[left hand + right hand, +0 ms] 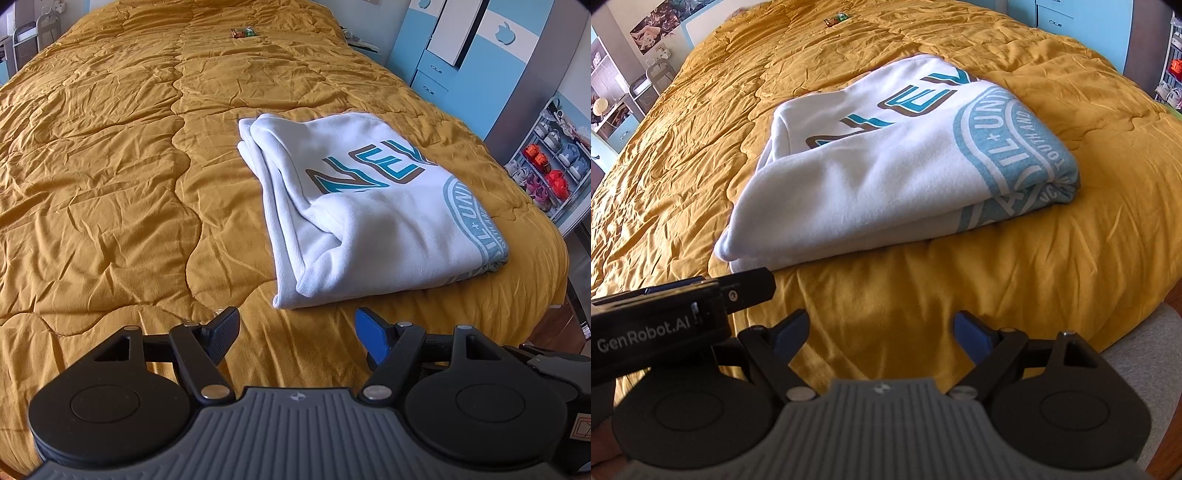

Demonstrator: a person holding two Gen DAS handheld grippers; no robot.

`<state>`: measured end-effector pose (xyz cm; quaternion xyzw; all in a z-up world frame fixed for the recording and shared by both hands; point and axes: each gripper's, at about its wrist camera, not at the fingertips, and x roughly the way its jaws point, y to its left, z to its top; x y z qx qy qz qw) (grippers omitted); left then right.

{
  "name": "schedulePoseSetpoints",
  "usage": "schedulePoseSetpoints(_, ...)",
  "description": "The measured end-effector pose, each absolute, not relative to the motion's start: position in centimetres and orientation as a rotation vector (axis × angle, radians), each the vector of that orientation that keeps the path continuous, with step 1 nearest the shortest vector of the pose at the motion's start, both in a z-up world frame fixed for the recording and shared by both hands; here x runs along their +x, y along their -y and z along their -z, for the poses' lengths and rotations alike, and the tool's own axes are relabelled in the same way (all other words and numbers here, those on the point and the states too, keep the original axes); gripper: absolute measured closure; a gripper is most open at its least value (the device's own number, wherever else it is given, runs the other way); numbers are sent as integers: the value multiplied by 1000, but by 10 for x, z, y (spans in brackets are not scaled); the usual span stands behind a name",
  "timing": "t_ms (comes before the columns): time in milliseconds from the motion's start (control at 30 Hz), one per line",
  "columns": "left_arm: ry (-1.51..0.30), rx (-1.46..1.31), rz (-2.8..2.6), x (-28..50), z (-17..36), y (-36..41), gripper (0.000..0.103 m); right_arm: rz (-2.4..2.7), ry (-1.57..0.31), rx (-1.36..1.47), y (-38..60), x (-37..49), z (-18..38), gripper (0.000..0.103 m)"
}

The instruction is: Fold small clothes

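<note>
A white sweatshirt (369,206) with teal lettering and a round teal emblem lies folded into a thick rectangle on the mustard quilt (110,166). My left gripper (297,332) hovers just short of its near edge, open, with nothing between the fingers. In the right wrist view the same sweatshirt (871,166) sits ahead, its emblem at the right fold. My right gripper (879,332) stands open and empty over bare quilt (1034,258) in front of the garment. The body of the left gripper (665,325) shows at the left of that view.
A small colourful packet (243,32) lies far up the bed. Blue and white cupboards (461,48) and a shoe rack (546,158) stand to the right of the bed. The bed's near right corner (1126,295) drops off close to my right gripper.
</note>
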<state>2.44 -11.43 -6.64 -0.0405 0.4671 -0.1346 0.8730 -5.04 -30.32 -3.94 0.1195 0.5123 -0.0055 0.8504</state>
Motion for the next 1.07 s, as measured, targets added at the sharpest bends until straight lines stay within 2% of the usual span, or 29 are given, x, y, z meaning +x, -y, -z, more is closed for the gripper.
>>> schedulePoseSetpoints(1067, -994, -86, 277, 26, 69, 111, 19, 2, -1090, 232, 299, -46, 44, 21)
